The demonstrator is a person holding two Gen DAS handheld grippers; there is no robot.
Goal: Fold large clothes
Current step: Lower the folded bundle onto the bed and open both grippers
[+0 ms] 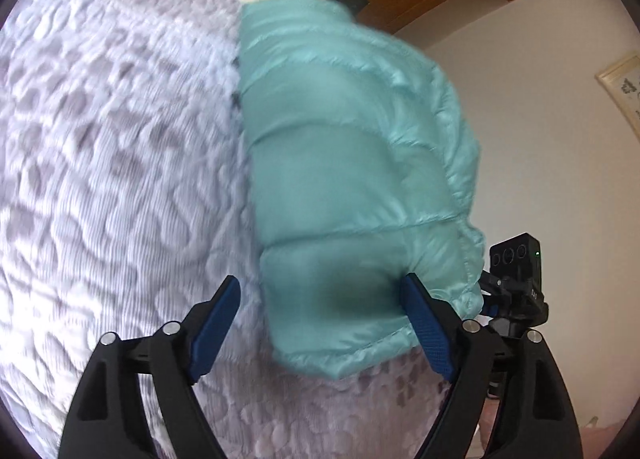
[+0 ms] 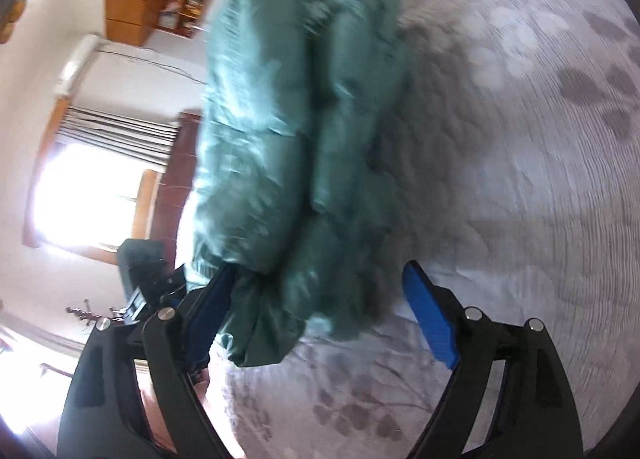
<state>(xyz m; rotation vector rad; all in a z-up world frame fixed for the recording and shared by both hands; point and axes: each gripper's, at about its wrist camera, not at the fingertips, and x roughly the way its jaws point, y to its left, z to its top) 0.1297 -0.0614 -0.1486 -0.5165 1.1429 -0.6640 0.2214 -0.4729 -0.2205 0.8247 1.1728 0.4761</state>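
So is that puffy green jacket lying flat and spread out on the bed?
No, the jacket is bunched into a thick folded bundle on the patterned bedspread, not spread out.

— How are the left gripper (image 1: 322, 291) and right gripper (image 2: 320, 279) built?

— Black angular arms are seen low in each frame, tipped with blue ribbed fingers (image 1: 218, 323). Round silver screws (image 1: 172, 327) are set at the joints.

— Anything else mounted?

— A small black camera block (image 1: 516, 259) with a green light is seen at the right edge.
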